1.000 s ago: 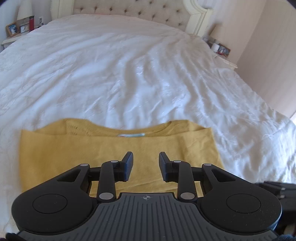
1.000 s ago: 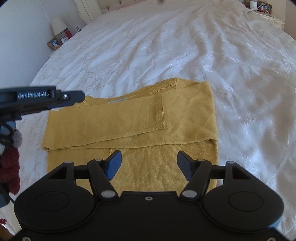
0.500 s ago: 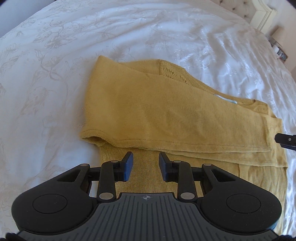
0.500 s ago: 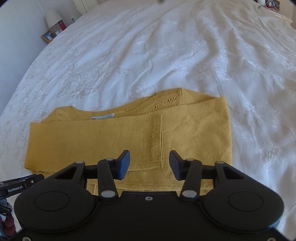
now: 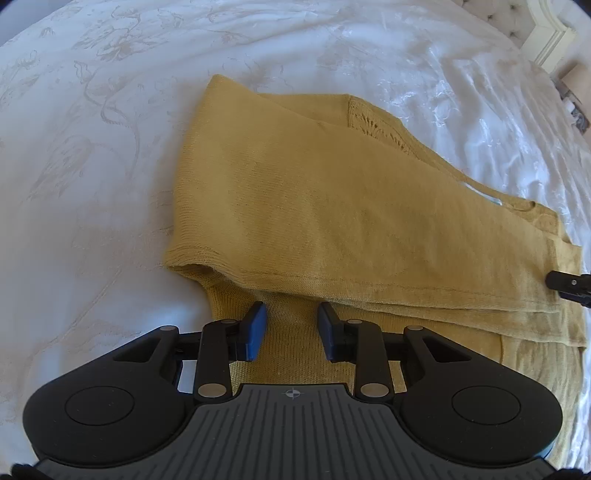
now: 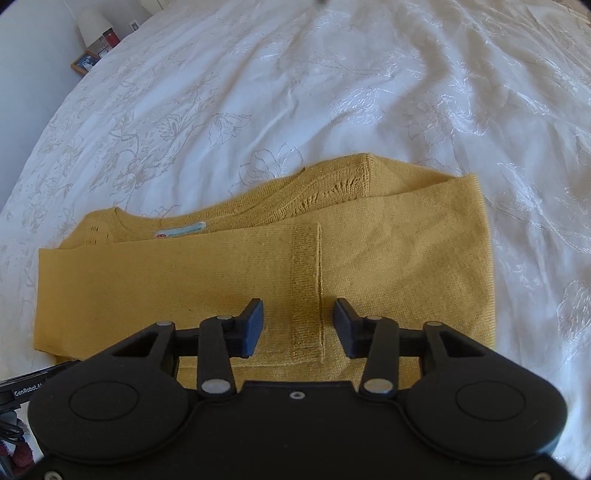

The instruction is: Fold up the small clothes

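Two grippers hang low over a mustard knit top [image 5: 332, 206] that lies partly folded on a white bed [image 5: 92, 147]. Nearest in the left wrist view, the left gripper [image 5: 291, 330] points steeply down at the top's lower body panel; its blue-padded fingers [image 5: 255, 332] stand a little apart with only bare knit showing between them, pinching nothing as far as can be seen. Just beyond its tips a sleeve lies folded across the body, its rounded fold at the left edge, and the tip of the other tool [image 5: 569, 291] shows at the right border. In the right wrist view, the right gripper [image 6: 298, 328] sits over the sleeve cuff [image 6: 306, 280], whose ribbed band and edge run straight up between the fingers; its jaws are closing, with the cuff edge lying in the gap and the pads not yet pressing on it. Farther on, the neckline with its pale label [image 6: 181, 232] and a lacy openwork shoulder [image 6: 332, 192] face the head of the bed. Beyond lies wrinkled embroidered bedding, then a nightstand with a lamp [image 6: 92, 24] and picture frame [image 6: 84, 63] at far left.
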